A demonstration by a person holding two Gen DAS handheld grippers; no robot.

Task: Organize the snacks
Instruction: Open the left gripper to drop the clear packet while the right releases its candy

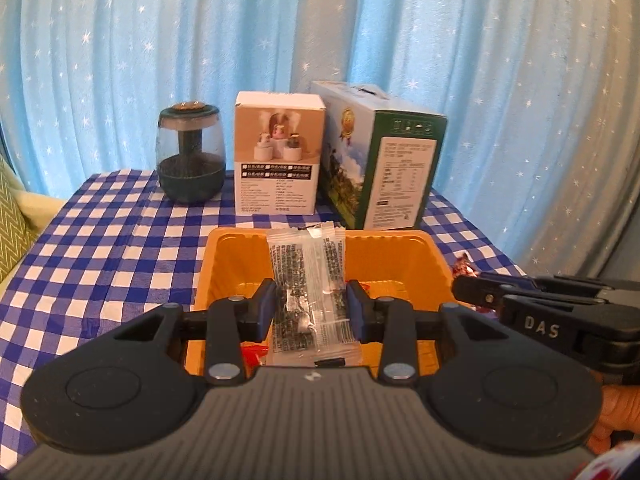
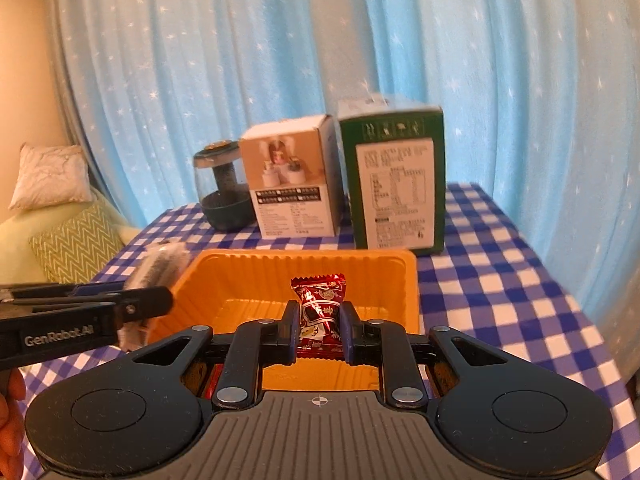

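Left gripper (image 1: 311, 312) is nearest, fingers clamped on clear printed snack packet (image 1: 308, 292), held upright over orange tray (image 1: 432, 256). Right gripper (image 2: 319, 328) fingers clamped on red candy wrapper (image 2: 320, 312), also above the tray interior. Tray sits on checkered counter (image 1: 100, 240). Behind it: dark glass jar (image 1: 191, 152), white box (image 1: 278, 156), green box (image 1: 384, 160); blue curtain (image 1: 280, 32) at back.
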